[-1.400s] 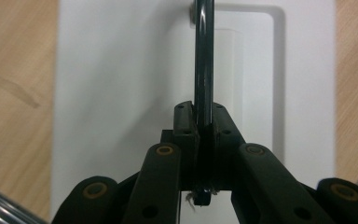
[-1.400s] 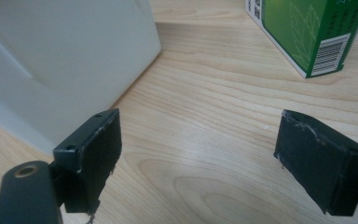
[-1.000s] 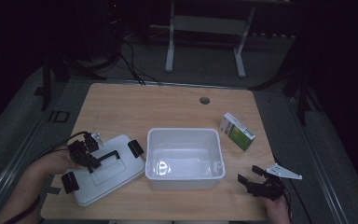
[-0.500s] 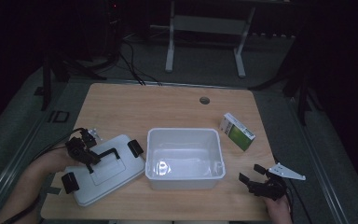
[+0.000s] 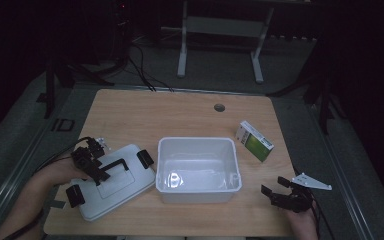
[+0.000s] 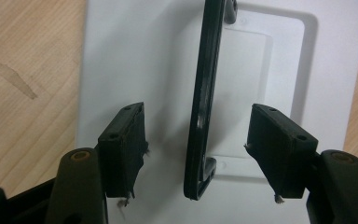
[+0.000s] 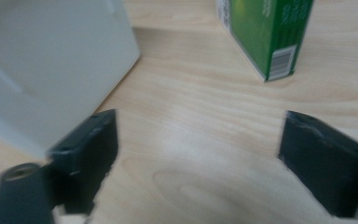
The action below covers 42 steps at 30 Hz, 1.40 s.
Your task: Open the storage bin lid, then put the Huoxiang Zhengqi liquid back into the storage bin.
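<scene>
Now the left claw (image 6: 196, 154) is right over the lid (image 5: 111, 185), jaws spread wide and gripping nothing, with the lid's black handle (image 6: 205, 98) standing between them. In the left gripper view the handle sits nearer the left jaw than the right one, touching neither. The lid lies flat on the desk (image 5: 180, 115) near its front left corner, black clips at two ends, its near edge just beside the open white bin (image 5: 198, 169) at the middle of the front half.

By the look of it, the step in hand is grasping that handle to lift the lid. To do it well, I'd say shift the claw a touch so the bar is centred between the jaws, then sink until the pads reach below its top edge before closing. Close on the straight middle of the bar rather than by the bent end near the bottom of the left gripper view, or the lid will likely hang crooked when it rises. Squeeze firmly; the bar is thin and hard plastic, so it could slip.

Over at the front right corner, the right claw (image 5: 282, 190) hovers low over bare wood, jaws released and empty. Ahead of it stands the green box (image 7: 265, 32), near the desk's right edge, with the bin's wall to one side.
</scene>
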Available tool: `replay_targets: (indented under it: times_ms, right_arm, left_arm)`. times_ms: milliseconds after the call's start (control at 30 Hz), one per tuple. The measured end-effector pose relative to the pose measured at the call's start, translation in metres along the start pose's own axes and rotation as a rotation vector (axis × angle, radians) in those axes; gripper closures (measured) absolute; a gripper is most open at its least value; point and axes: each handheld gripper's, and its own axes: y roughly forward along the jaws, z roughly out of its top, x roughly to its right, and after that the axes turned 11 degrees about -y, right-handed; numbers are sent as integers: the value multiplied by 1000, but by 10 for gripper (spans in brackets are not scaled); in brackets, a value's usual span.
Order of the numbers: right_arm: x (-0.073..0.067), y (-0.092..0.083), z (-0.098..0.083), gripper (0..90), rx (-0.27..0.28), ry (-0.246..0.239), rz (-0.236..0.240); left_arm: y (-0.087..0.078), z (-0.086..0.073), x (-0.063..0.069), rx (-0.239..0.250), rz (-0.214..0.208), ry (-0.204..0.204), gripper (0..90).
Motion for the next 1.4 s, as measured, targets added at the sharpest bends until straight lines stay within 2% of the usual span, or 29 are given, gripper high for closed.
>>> replay_targets:
  times_ms: [200,267,333,433,700,1133,1400]
  right_arm:
    - [8,-9,3,217,26,-7,-11]
    - [11,-10,4,234,25,-2,1]
    - [14,-11,6,296,25,-9,21]
    - [18,-12,10,290,13,-18,40]
    - [31,-11,28,309,-18,-46,32]
    - [53,6,60,324,-65,-93,35]
    - [61,16,73,331,-98,-118,28]
  left_arm:
    - [-2,0,0,7,-13,-3,374]
    - [-3,1,0,9,-17,-10,374]
    - [-4,1,1,10,-20,-11,374]
    - [-5,1,0,14,-27,-18,374]
    - [-7,-1,2,-3,-37,-8,374]
    - [-5,-4,1,-18,-51,-11,375]
    - [-6,-4,1,-22,-42,-1,375]
